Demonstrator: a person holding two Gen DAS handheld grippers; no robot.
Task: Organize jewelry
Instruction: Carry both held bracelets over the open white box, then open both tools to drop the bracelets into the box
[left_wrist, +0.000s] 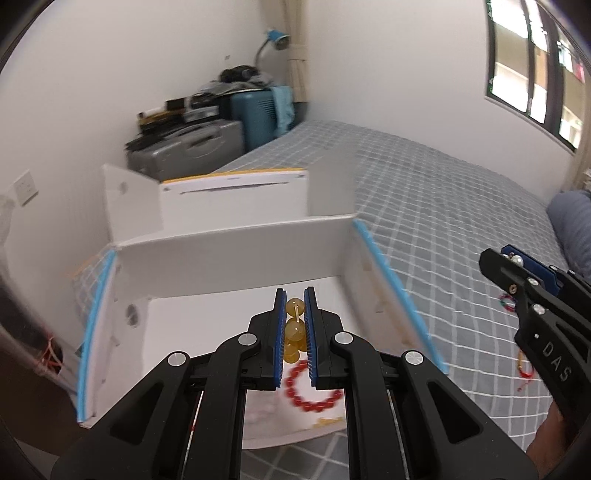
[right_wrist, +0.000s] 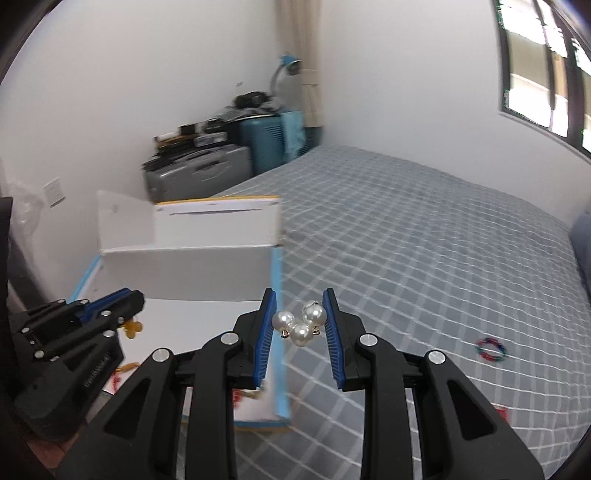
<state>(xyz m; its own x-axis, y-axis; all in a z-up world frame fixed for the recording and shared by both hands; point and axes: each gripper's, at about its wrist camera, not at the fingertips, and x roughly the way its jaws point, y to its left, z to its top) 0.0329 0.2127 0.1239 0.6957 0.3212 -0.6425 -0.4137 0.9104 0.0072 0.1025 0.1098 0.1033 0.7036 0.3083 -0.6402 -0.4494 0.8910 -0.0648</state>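
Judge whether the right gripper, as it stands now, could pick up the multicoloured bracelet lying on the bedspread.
Probably not yet: the right gripper is shut on the pearl beads. Otherwise the multicoloured bracelet lies uncovered on the bedspread.

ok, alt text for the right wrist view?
The right tool holds a cluster of white pearl beads between its blue pads, above the edge of an open white cardboard box on a grey checked bedspread. The left tool, at left, grips amber beads over the box; a multicoloured bracelet lies on the bed.
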